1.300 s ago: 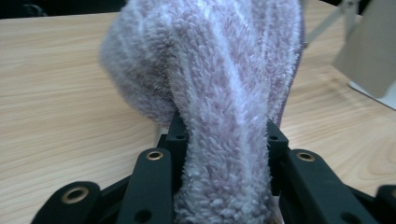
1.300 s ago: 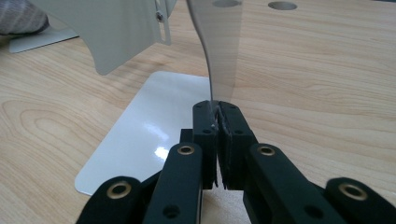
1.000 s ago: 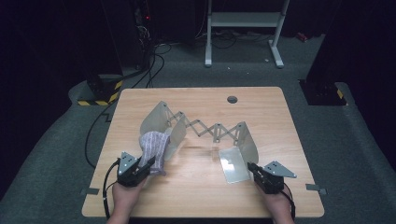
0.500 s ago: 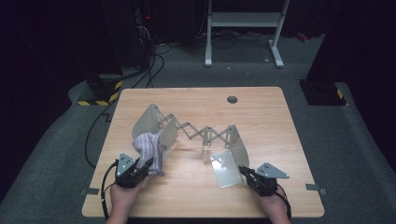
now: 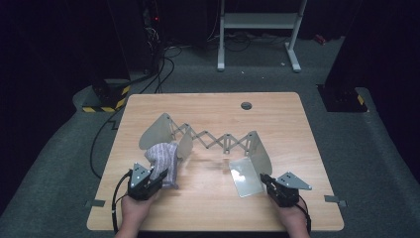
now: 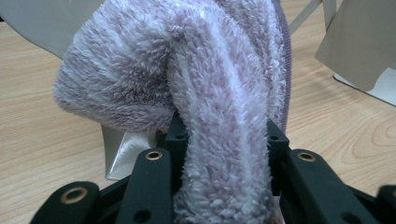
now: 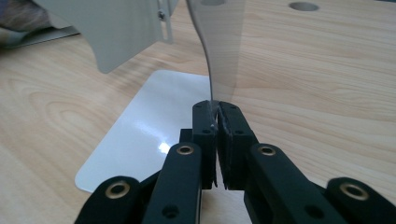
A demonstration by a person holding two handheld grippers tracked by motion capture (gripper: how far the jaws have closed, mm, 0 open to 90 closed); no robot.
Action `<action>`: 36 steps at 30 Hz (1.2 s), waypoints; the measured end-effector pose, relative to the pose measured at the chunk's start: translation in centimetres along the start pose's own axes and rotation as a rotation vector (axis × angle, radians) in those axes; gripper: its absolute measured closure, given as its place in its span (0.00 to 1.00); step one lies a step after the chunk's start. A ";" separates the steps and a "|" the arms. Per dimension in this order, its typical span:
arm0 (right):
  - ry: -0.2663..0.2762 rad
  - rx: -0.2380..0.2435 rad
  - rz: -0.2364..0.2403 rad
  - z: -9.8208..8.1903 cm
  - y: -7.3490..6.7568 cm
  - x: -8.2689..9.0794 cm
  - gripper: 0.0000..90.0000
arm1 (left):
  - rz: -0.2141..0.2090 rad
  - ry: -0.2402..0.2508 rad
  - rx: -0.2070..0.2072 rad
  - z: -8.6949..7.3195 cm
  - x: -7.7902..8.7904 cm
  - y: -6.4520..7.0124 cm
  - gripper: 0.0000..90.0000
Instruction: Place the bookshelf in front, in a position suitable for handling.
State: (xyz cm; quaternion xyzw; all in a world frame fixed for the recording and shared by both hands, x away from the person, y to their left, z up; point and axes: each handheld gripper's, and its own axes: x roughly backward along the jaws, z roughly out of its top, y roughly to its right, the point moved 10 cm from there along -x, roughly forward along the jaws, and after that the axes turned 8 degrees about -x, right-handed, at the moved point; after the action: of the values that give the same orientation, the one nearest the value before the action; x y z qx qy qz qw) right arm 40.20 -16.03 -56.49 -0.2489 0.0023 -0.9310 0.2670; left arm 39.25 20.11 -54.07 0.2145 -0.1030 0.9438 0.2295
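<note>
Sock [image 6: 205, 84], lilac fleece, clamped between the jaws of the left gripper [image 5: 148, 182] at the bench's [image 5: 208, 106] near-left. Its upper end lies against the left grey panel [image 5: 157, 130] of a folding rack [image 5: 218, 141]; in the left gripper view the sock covers the jaw tips, so the contact faces are hidden, and its far end is cut off at the frame top.

Right gripper [image 7: 216, 114]: jaws pinched tight on the thin edge of the rack's right panel [image 7: 224, 42], near-right on the bench. Panel top cut off in that view. A flat glossy white panel [image 7: 149, 121] lies beneath; whether it joins the rack cannot be made out.

Scissor links between the two ends are small and blurred in the high view.
</note>
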 end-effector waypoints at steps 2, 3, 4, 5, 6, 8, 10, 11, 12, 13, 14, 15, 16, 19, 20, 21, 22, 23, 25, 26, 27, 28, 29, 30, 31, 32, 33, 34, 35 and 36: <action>0.004 -0.020 -0.029 0.0 0.6 0.2 0.96 | -0.008 -0.003 -0.007 0.0 -0.1 0.2 0.72; 0.008 -0.028 -0.049 0.0 1.0 0.3 0.96 | -0.014 -0.004 -0.015 0.0 -0.2 0.4 0.72; 0.008 -0.028 -0.049 0.0 1.0 0.3 0.96 | -0.014 -0.004 -0.015 0.0 -0.2 0.4 0.72; 0.014 -0.039 -0.070 0.0 1.3 0.4 0.94 | -0.026 0.000 -0.029 0.1 -0.2 0.8 0.72; 0.014 -0.039 -0.070 0.0 1.3 0.4 0.94 | -0.026 0.000 -0.029 0.1 -0.2 0.8 0.72; 0.017 -0.045 -0.077 0.0 1.4 0.4 0.92 | -0.031 0.000 -0.052 0.3 -0.3 1.2 0.72; 0.022 -0.043 -0.083 0.0 1.4 0.4 0.89 | -0.035 -0.006 -0.064 0.7 -0.8 1.4 0.72; 0.025 -0.041 -0.082 0.1 1.4 0.3 0.87 | -0.028 -0.009 -0.064 1.2 -1.8 1.3 0.72; 0.025 -0.041 -0.082 0.1 1.4 0.3 0.87 | -0.028 -0.009 -0.064 1.2 -1.8 1.3 0.72; 0.028 -0.041 -0.084 0.2 1.3 0.2 0.85 | -0.032 -0.049 -0.056 0.9 -3.5 1.1 0.72; 0.028 -0.041 -0.084 0.2 1.3 0.2 0.85 | -0.032 -0.049 -0.056 0.9 -3.5 1.1 0.72; 0.037 -0.038 -0.090 0.4 1.1 0.1 0.85 | -0.033 -0.085 -0.047 0.4 -5.1 0.9 0.72; 0.037 -0.038 -0.090 0.4 1.1 0.1 0.85 | -0.033 -0.085 -0.047 0.4 -5.1 0.9 0.72; 0.057 -0.018 -0.088 1.0 0.6 0.0 0.89 | -0.073 -0.116 -0.046 -0.1 -6.8 1.8 0.72; 0.057 -0.018 -0.088 1.0 0.6 0.0 0.89 | -0.073 -0.116 -0.046 -0.1 -6.8 1.8 0.72; 0.055 -0.013 -0.087 1.0 0.6 -0.1 0.91 | -0.093 -0.108 -0.061 -0.1 -6.8 2.5 0.72; 0.054 -0.012 -0.084 1.0 0.5 -0.2 0.92 | -0.100 -0.103 -0.073 0.0 -6.7 2.8 0.73; 0.054 -0.010 -0.084 1.0 0.4 -0.3 0.92 | -0.111 -0.092 -0.093 0.3 -6.5 3.4 0.73; 0.053 -0.007 -0.085 1.0 0.4 -0.3 0.92 | -0.115 -0.081 -0.097 0.6 -6.2 3.7 0.73; 0.051 -0.004 -0.086 1.0 0.4 -0.3 0.92 | -0.115 -0.071 -0.100 0.9 -6.0 3.7 0.73; 0.050 -0.003 -0.086 1.0 0.4 -0.3 0.92 | -0.111 -0.061 -0.104 1.2 -5.8 3.7 0.73; 0.050 -0.004 -0.086 1.0 0.4 -0.3 0.92 | -0.106 -0.047 -0.110 1.6 -5.6 3.6 0.73; 0.050 -0.003 -0.086 1.0 0.4 -0.3 0.93 | -0.102 -0.035 -0.117 2.1 -5.4 3.5 0.73; 0.050 -0.006 -0.086 1.0 0.4 -0.3 0.93 | -0.095 -0.026 -0.131 2.5 -5.2 3.3 0.73; 0.050 -0.007 -0.086 1.0 0.4 -0.3 0.92 | -0.084 -0.006 -0.149 3.5 -4.8 3.0 0.73; 0.050 -0.007 -0.086 1.0 0.4 -0.3 0.92 | -0.084 -0.006 -0.149 3.5 -4.8 3.0 0.73; 0.050 -0.008 -0.085 1.0 0.4 -0.3 0.92 | -0.082 0.026 -0.154 4.9 -4.4 2.6 0.73; 0.050 -0.008 -0.085 1.0 0.4 -0.3 0.92 | -0.082 0.026 -0.154 4.9 -4.4 2.6 0.73; 0.051 -0.009 -0.084 1.0 0.4 -0.3 0.92 | -0.077 0.061 -0.168 6.5 -3.9 2.3 0.73; 0.051 -0.009 -0.084 1.0 0.4 -0.3 0.92 | -0.077 0.061 -0.168 6.5 -3.9 2.3 0.73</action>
State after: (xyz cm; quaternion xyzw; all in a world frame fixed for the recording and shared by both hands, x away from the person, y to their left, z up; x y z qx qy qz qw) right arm 41.05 -16.16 -55.83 -0.2259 0.0027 -0.9474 0.2266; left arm 43.58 14.71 -50.27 0.1697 -0.1666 0.9283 0.2859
